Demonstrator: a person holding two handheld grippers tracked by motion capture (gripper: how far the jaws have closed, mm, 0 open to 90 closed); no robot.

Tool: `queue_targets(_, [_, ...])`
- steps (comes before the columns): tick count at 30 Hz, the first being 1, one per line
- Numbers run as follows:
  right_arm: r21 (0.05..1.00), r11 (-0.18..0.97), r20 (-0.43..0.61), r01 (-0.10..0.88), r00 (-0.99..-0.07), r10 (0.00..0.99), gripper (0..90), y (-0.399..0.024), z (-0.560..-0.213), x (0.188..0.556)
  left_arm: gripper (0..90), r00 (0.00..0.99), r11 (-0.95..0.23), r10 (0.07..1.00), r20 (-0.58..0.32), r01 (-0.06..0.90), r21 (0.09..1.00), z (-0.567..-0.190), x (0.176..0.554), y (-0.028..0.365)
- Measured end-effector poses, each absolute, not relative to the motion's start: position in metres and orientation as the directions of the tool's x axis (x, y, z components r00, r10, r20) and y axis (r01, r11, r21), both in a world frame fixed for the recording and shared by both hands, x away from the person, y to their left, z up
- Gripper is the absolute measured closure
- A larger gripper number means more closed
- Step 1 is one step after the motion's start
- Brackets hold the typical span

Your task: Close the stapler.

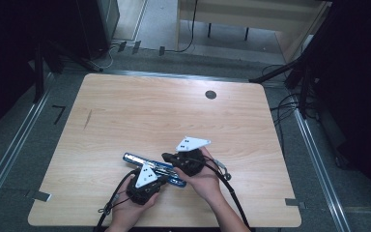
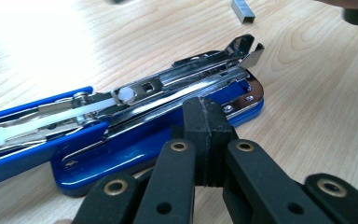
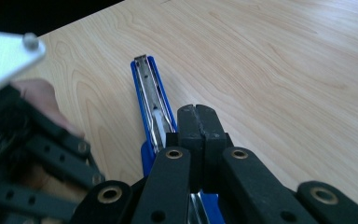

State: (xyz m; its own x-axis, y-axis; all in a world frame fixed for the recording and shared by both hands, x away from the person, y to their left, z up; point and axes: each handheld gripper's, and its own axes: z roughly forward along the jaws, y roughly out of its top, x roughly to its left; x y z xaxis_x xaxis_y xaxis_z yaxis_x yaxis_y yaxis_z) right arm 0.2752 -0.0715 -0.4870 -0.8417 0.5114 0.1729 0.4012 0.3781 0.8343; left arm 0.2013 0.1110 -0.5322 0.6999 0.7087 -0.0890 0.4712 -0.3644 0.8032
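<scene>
A blue stapler (image 1: 134,158) lies swung open flat on the wooden table (image 1: 164,111), its chrome staple rail facing up. My left gripper (image 1: 166,179) is shut, and its tips (image 2: 207,112) rest against the edge of the stapler's blue base (image 2: 135,142). My right gripper (image 1: 166,156) is shut too, its tips (image 3: 196,119) sitting over the middle of the stapler (image 3: 144,88) and pointing along the rail. Nothing shows between either pair of jaws. The left gripper's linkage (image 3: 51,149) and a hand crowd the left of the right gripper view.
A short strip of staples (image 2: 242,10) lies on the table just past the stapler's base. A round black hole (image 1: 210,94) sits near the table's far edge. Cables trail from both grippers off the near edge. Dark stands and floor rails surround the table.
</scene>
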Motion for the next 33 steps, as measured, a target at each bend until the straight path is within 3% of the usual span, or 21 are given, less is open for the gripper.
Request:
queue_targets(13, [0.836,0.341,0.201,0.43,-0.818,0.539,90.0,-0.113,-0.499,0.243,90.0,0.679,-0.355,0.731,-0.066,0.462,0.813,-0.531,0.198,0.124])
queue_targets(33, [0.815,0.331,0.244,0.476,-0.8,0.548,90.0,-0.128,-0.525,0.213,90.0,0.646,-0.32,0.758,-0.084,0.481,0.816,-0.529,0.199,0.149])
